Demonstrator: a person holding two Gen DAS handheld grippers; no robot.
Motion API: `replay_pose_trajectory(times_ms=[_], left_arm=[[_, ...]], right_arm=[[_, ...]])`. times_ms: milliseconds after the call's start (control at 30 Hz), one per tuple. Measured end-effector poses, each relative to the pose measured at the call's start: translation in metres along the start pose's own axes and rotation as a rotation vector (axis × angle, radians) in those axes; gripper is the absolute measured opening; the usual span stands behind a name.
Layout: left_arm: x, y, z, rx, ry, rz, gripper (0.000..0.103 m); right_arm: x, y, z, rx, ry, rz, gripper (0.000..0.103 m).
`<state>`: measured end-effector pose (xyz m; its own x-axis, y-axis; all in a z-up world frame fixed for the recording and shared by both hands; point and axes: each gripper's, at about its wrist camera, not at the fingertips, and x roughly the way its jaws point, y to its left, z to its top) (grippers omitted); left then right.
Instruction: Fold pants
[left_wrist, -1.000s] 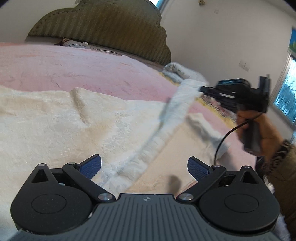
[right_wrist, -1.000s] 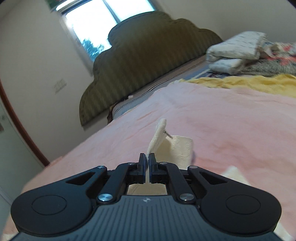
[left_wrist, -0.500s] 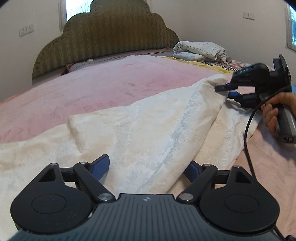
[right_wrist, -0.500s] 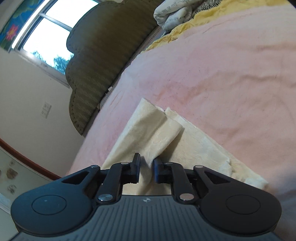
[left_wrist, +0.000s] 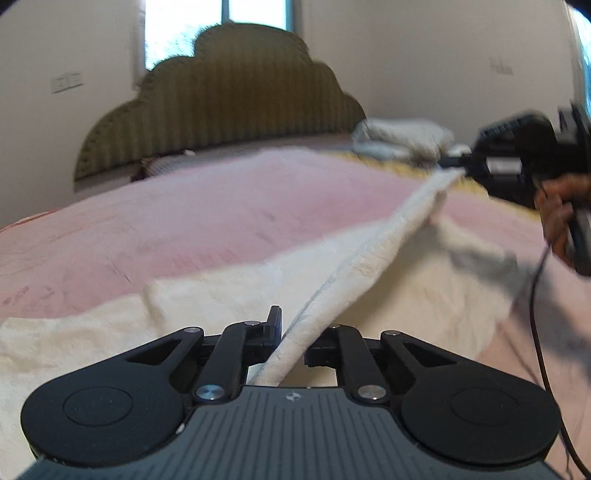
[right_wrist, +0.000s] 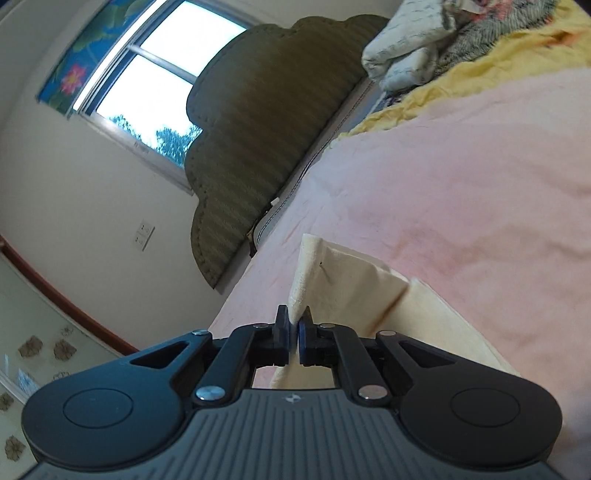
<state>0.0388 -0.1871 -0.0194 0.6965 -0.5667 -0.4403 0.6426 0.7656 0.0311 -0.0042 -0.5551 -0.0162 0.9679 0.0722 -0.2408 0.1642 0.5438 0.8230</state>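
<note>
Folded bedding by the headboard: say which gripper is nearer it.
Right. The right gripper hangs just before the folded bedding; the left gripper is back at the bed's near side.

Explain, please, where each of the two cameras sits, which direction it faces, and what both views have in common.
Left wrist: sits on the left gripper, shut on a fold of the cream pants, and faces the olive headboard across the pink bedspread; the right gripper and right hand show at right.
Right wrist: sits on the right gripper, shut on a pants edge, rolled sideways, facing the headboard and window.
Shared: pants, bedspread, headboard, window, folded bedding.
</note>
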Motion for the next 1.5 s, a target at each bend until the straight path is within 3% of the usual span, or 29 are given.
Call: replay_pose_trajectory(times_ms=[67,133,267,400,600,700,833,933,1000,1033,1100,1167,1200,1233,1367,1433,1500], left_arm=[[-0.012,0.003,0.010,0.001,-0.038,-0.008,0.014],[-0.019,-0.002,0.011,0.049,-0.007,-0.055,0.013],[-0.020,-0.023,-0.018,0.131,0.092,-0.157,0.013],[-0.014,-0.031,-0.037,0.167,0.122,-0.152,0.014],[-0.010,-0.029,-0.037,0.204,0.139,-0.155,0.017],[-0.013,-0.029,-0.038,0.208,0.144,-0.165,0.029],[-0.025,-0.021,-0.033,0.184,0.150,-0.165,0.060],[-0.037,-0.010,-0.027,0.114,0.143,-0.241,0.070],[-0.042,-0.004,-0.020,0.061,0.118,-0.250,0.075],[-0.043,0.000,-0.016,0.036,0.100,-0.246,0.077],[-0.043,0.007,-0.010,-0.012,0.061,-0.214,0.080],[-0.039,0.015,-0.006,-0.056,0.053,-0.147,0.082],[-0.036,0.019,-0.005,-0.074,0.063,-0.123,0.084],[-0.032,0.024,-0.006,-0.087,0.082,-0.104,0.085],[-0.018,0.031,-0.017,-0.085,0.178,-0.045,0.085],[-0.019,0.033,-0.021,-0.086,0.188,-0.049,0.085],[-0.025,0.033,-0.020,-0.078,0.151,-0.045,0.085]], right_arm=[[-0.006,0.015,0.005,-0.039,-0.029,0.058,0.005],[-0.022,0.028,0.004,-0.104,-0.068,0.090,0.005],[-0.054,0.002,-0.012,-0.069,-0.065,-0.009,0.005],[-0.069,-0.037,-0.037,-0.006,-0.017,-0.136,0.005],[-0.075,-0.048,-0.048,-0.016,-0.009,-0.190,0.006],[-0.072,-0.050,-0.049,-0.031,0.036,-0.225,0.007],[-0.090,-0.049,-0.046,0.000,0.033,-0.248,0.012],[-0.113,-0.038,-0.042,-0.048,-0.068,-0.367,0.017],[-0.124,-0.023,-0.039,-0.128,-0.187,-0.462,0.017],[-0.124,-0.012,-0.036,-0.202,-0.229,-0.470,0.017],[-0.104,0.009,-0.027,-0.314,-0.187,-0.428,0.021],[-0.063,0.030,-0.021,-0.450,-0.031,-0.350,0.044],[-0.040,0.038,-0.022,-0.521,0.040,-0.314,0.064],[-0.018,0.044,-0.024,-0.577,0.094,-0.299,0.068],[0.063,0.041,-0.024,-0.629,0.250,-0.364,0.068],[0.081,0.026,-0.015,-0.625,0.244,-0.466,0.067],[0.075,0.022,-0.004,-0.580,0.174,-0.546,0.069]])
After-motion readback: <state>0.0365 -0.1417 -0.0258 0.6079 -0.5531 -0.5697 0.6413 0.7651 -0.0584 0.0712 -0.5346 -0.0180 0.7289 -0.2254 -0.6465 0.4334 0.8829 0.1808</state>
